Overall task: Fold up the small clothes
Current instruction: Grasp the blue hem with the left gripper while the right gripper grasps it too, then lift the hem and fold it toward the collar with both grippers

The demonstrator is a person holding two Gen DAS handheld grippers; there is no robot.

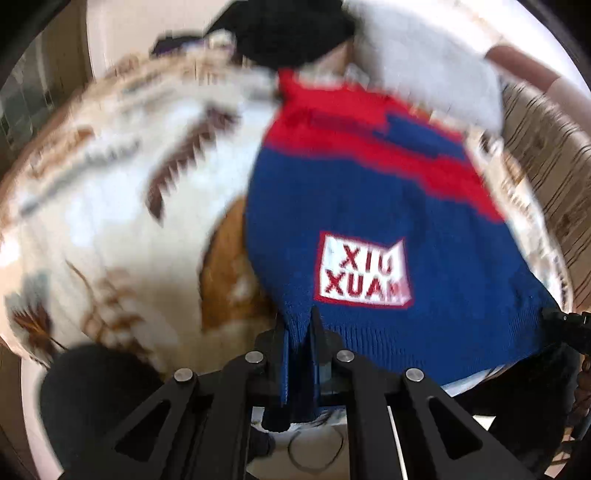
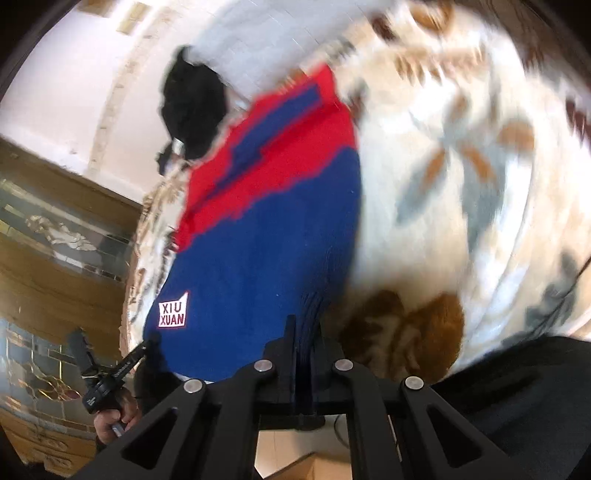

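A small knitted sweater (image 1: 369, 206), navy blue over its lower part and red across the top, lies spread on a fleecy blanket (image 1: 110, 206) printed with brown, tan and grey leaf shapes on a cream ground. A white patch (image 1: 364, 273) with red letters reading XIU XUAN sits on the blue field near the ribbed hem.

The left claw (image 1: 300, 332) is pressed together on the near left corner of that hem, and a fold of blue knit stands pinched between its two black fingers. In the right wrist view the right claw (image 2: 303, 339) is likewise pressed together on the near right corner of the hem, with dark blue rib bunched between its fingers. The hem runs taut between the two corners.

From the right wrist view the left claw's black body shows at the near left, gripped by a hand (image 2: 110, 413), with its tip at the sweater's other corner. From the left wrist view the tip of the right claw shows at the far right edge of the hem.

Beyond the sweater's red collar lie a black garment (image 1: 291, 29) and a pale grey garment (image 1: 424, 62), both on the blanket at its far side. Both views are blurred.
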